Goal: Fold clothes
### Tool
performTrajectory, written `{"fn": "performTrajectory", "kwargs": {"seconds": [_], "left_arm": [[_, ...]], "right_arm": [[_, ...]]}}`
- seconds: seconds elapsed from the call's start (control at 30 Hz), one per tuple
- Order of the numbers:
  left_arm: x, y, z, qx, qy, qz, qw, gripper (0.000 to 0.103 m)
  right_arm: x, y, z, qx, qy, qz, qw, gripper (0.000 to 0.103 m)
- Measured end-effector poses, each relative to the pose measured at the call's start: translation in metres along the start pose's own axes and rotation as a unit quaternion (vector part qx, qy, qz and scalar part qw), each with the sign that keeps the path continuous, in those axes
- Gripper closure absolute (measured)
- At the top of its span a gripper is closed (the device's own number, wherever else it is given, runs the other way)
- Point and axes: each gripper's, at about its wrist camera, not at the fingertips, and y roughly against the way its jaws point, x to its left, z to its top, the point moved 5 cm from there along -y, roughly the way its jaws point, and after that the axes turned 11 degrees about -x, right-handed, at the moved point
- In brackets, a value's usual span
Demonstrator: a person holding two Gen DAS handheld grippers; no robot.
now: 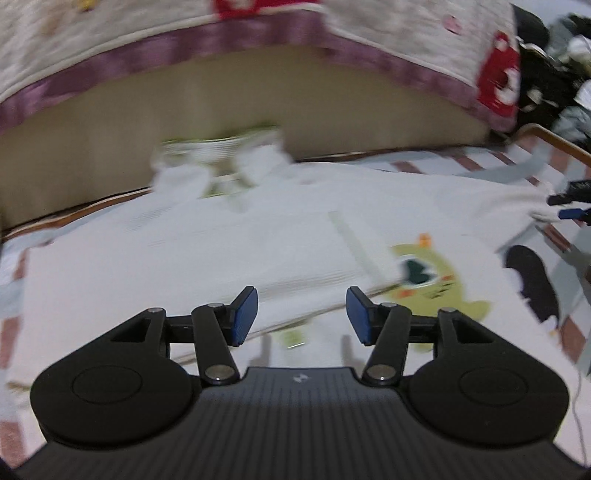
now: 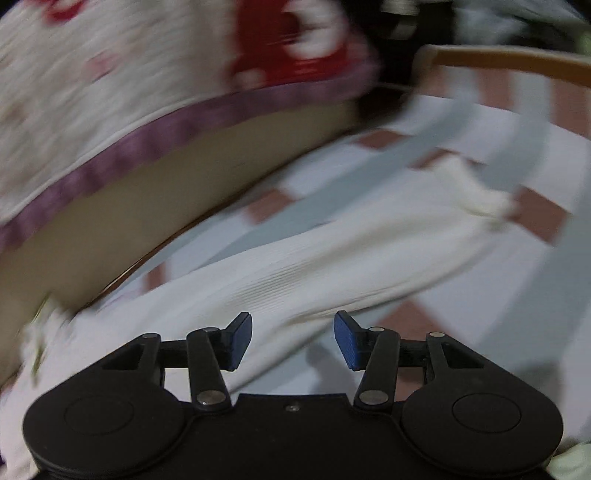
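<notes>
A white ribbed top (image 1: 229, 236) with a green cartoon print (image 1: 432, 280) lies spread flat on a checked sheet. Its green-trimmed collar (image 1: 221, 155) points toward the far side. My left gripper (image 1: 301, 317) hovers open just above the top's middle, with nothing between its blue pads. In the right wrist view a long white sleeve (image 2: 332, 254) stretches out to the right, ending in a cuff (image 2: 476, 188). My right gripper (image 2: 293, 341) stands open over the sleeve's lower edge, holding nothing. Its fingertips (image 1: 570, 206) also show at the right edge of the left wrist view.
The bedsheet (image 2: 461, 122) has white, grey and brick-red checks. Behind it rises a beige mattress side (image 1: 229, 107) under a floral quilt with a purple border (image 1: 258, 33). A wooden frame rail (image 2: 509, 62) and dark clutter (image 1: 554, 74) sit at the far right. Both views are motion-blurred.
</notes>
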Motion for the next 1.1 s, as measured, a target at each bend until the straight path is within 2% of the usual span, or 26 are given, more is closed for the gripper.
{"fn": "performTrajectory", "kwargs": {"seconds": [0.13, 0.23, 0.3, 0.37, 0.43, 0.47, 0.5, 0.53, 0.57, 0.63, 0.73, 0.9, 0.97, 1.1], "left_arm": [[-0.03, -0.022, 0.003, 0.011, 0.049, -0.017, 0.9986, 0.051], [-0.054, -0.031, 0.005, 0.01, 0.051, -0.032, 0.9982, 0.051], [-0.062, -0.032, 0.003, 0.014, 0.05, -0.034, 0.9981, 0.051], [-0.062, -0.031, -0.001, 0.021, 0.052, -0.033, 0.9979, 0.051], [-0.055, -0.027, -0.007, 0.029, 0.05, -0.022, 0.9981, 0.051], [-0.05, -0.026, -0.01, 0.032, 0.048, -0.013, 0.9983, 0.051], [-0.042, -0.023, -0.013, 0.031, 0.05, -0.004, 0.9983, 0.051], [-0.033, -0.02, -0.014, 0.027, 0.056, 0.001, 0.9981, 0.052], [-0.024, -0.017, -0.015, 0.023, 0.062, 0.005, 0.9978, 0.052], [-0.003, -0.01, -0.018, 0.018, 0.074, 0.018, 0.9969, 0.052], [0.027, 0.007, -0.017, 0.005, 0.084, 0.044, 0.9955, 0.052], [0.077, 0.036, -0.014, -0.019, 0.097, 0.088, 0.9911, 0.051], [0.095, 0.046, -0.015, -0.029, 0.107, 0.103, 0.9885, 0.051], [0.112, 0.056, -0.033, -0.038, 0.15, 0.116, 0.9811, 0.051]], "right_arm": [[-0.023, -0.016, 0.009, -0.01, -0.017, -0.039, 0.999, 0.048], [-0.041, -0.023, 0.009, -0.01, -0.034, -0.107, 0.994, 0.044], [-0.055, -0.029, 0.005, -0.007, -0.067, -0.152, 0.986, 0.04], [-0.061, -0.033, 0.005, -0.034, -0.082, -0.147, 0.985, 0.028], [-0.058, -0.044, 0.006, -0.052, -0.068, -0.14, 0.986, 0.026], [-0.056, -0.05, 0.007, -0.06, -0.058, -0.137, 0.987, 0.029], [-0.051, -0.055, 0.007, -0.062, -0.039, -0.139, 0.988, 0.043], [-0.044, -0.058, 0.008, -0.06, -0.014, -0.144, 0.988, 0.094], [-0.037, -0.062, 0.009, -0.058, 0.011, -0.15, 0.987, 0.099], [-0.02, -0.058, 0.012, -0.084, 0.019, -0.159, 0.984, 0.099], [0.023, -0.048, 0.015, -0.112, 0.044, -0.115, 0.986, 0.099], [0.129, -0.007, 0.013, -0.142, 0.1, 0.04, 0.984, 0.099], [0.177, 0.013, 0.009, -0.145, 0.117, 0.109, 0.976, 0.099], [0.27, 0.054, -0.009, -0.128, 0.151, 0.246, 0.949, 0.099]]}}
